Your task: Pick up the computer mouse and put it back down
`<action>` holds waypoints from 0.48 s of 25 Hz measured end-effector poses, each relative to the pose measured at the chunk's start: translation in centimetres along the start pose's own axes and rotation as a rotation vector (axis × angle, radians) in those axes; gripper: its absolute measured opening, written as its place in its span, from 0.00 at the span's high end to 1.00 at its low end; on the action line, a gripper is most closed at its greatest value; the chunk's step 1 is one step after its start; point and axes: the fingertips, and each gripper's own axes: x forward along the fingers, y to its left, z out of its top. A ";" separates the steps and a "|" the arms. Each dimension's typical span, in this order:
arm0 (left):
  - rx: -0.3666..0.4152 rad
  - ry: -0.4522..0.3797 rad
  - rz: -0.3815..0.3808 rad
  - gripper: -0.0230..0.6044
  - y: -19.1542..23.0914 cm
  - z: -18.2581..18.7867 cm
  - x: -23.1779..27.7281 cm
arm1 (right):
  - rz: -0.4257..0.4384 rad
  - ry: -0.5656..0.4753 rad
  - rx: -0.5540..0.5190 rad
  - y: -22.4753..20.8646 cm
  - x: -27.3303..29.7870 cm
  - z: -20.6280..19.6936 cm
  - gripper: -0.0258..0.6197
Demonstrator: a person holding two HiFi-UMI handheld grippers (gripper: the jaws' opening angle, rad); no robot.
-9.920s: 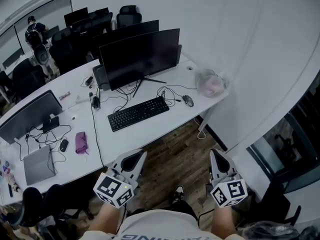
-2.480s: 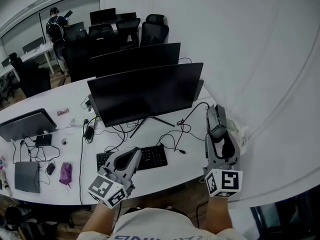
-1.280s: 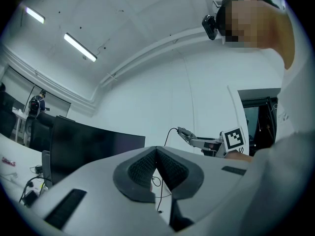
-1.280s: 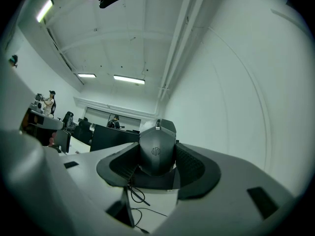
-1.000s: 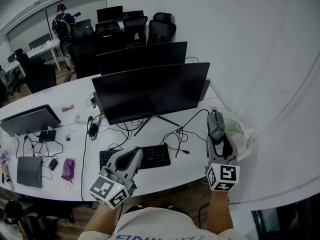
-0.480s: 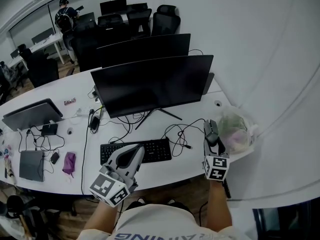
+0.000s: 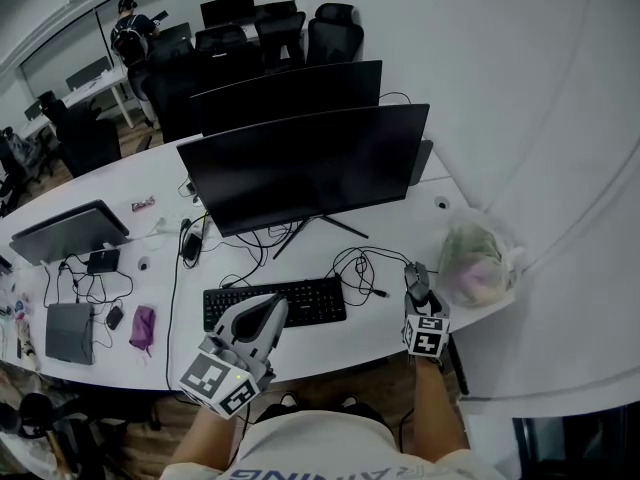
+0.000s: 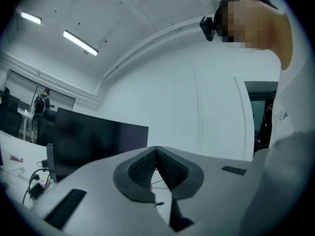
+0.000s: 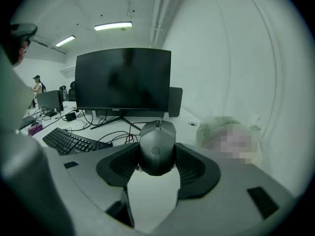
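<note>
My right gripper (image 9: 157, 167) clenches its jaws on the computer mouse (image 9: 157, 144) low at the desk (image 7: 375, 330) edge beside a plastic bag (image 7: 475, 263), my left gripper (image 8: 156, 154) has its jaws closed on nothing, and I fear that releasing here lets the mouse tip off the edge

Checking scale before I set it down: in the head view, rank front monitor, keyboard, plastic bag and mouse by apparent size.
1. front monitor
2. keyboard and plastic bag, too alike to rank: keyboard longer, bag bulkier
3. mouse, smallest
</note>
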 end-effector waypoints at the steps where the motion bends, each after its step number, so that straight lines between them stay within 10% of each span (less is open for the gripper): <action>1: 0.000 0.003 0.002 0.96 0.0 -0.1 0.1 | 0.000 0.012 -0.001 0.0 0.4 -0.6 0.58; 12: 0.014 0.028 0.017 0.96 0.0 -0.4 1.0 | 0.025 0.119 0.022 0.1 4.1 -6.2 0.58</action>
